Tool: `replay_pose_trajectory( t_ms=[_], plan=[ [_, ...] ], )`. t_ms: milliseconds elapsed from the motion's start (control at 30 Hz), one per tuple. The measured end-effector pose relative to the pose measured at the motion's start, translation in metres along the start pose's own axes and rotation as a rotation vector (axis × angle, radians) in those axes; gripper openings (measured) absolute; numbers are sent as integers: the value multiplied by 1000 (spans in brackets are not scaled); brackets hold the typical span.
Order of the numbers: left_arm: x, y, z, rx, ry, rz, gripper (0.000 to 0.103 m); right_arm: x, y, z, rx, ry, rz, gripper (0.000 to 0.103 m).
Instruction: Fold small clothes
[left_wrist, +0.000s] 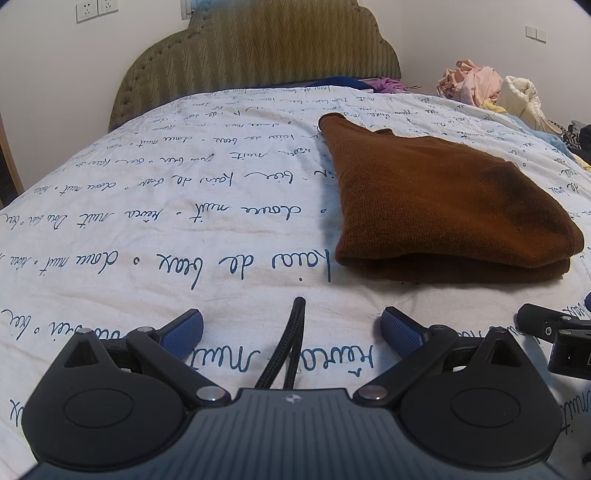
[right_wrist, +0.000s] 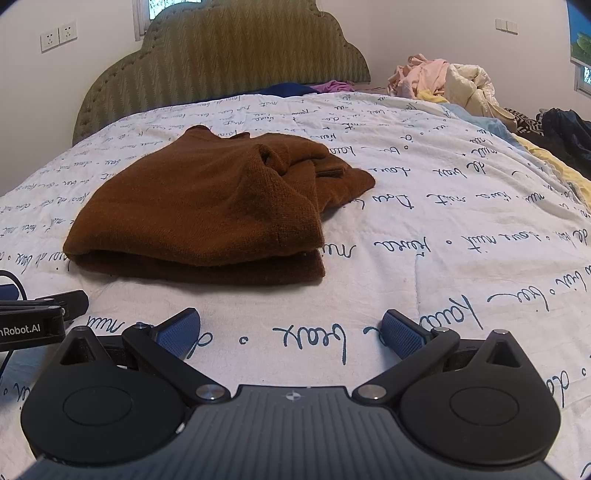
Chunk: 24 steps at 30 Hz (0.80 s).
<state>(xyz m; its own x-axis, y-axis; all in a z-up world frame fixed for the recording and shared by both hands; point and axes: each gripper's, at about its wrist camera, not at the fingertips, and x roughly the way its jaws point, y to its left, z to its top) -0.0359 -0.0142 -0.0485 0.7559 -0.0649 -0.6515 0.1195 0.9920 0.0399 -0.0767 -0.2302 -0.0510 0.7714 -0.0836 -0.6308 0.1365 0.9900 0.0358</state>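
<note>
Folded rust-brown knit sweater (left_wrist: 436, 206) (right_wrist: 207, 206) lies on the white quilted bedspread with blue cursive script (left_wrist: 155, 229) (right_wrist: 443, 236), mid-bed, just beyond both grippers. Left gripper (left_wrist: 291, 332) jaws spread, holding nothing, near edge. Right gripper (right_wrist: 290, 332) jaws spread, empty too. Olive upholstered headboard (left_wrist: 258, 48) far; pile of pale clothes (right_wrist: 439, 79) far right.

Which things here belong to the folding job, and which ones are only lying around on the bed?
For the job:
- brown sweater, folded on the bedspread
- left gripper, open, empty
- right gripper, open, empty

Just lying about:
- pile of pink and cream clothes at the far right corner
- dark clothes at the right edge
- blue and purple fabric by the headboard
</note>
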Motion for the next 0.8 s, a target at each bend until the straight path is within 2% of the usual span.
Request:
replay_pose_trajectory(
  t_ms=[800],
  plan=[
    [-1, -3, -1, 20, -8, 0, 103, 4, 2, 2, -10, 5, -3, 103]
  ],
)
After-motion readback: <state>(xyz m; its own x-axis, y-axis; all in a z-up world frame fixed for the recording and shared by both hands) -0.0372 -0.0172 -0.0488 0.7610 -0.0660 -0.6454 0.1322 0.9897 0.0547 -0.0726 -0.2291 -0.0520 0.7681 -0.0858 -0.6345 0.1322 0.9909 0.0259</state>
